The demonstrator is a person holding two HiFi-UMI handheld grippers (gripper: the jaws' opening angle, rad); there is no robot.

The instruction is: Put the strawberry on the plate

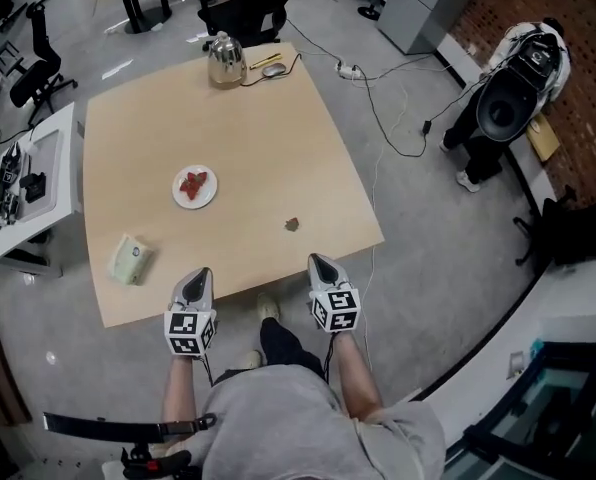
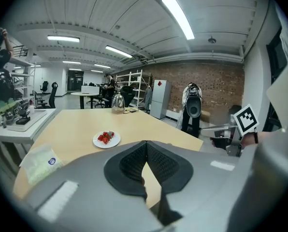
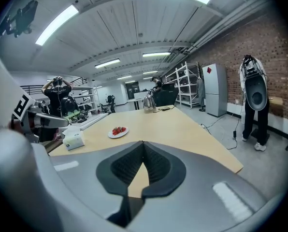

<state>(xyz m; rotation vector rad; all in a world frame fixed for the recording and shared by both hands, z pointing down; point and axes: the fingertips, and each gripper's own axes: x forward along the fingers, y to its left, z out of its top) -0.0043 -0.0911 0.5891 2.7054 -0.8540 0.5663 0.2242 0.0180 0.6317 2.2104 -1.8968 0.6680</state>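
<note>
A white plate (image 1: 194, 187) holding several red strawberries sits left of the table's middle. It also shows in the left gripper view as plate (image 2: 106, 139) and in the right gripper view as plate (image 3: 118, 131). One lone strawberry (image 1: 292, 224) lies on the bare wood nearer the front right. My left gripper (image 1: 202, 272) and right gripper (image 1: 316, 260) hover at the table's near edge, side by side. Both are shut with nothing between the jaws: left gripper (image 2: 145, 143), right gripper (image 3: 143, 143). The lone strawberry lies just beyond and left of the right gripper's tip.
A pale green tissue pack (image 1: 130, 259) lies at the table's front left. A metal kettle (image 1: 225, 60) stands at the far edge beside small items and a cable. A white side bench (image 1: 33, 183) with equipment borders the table's left. Office chairs and a speaker stand around.
</note>
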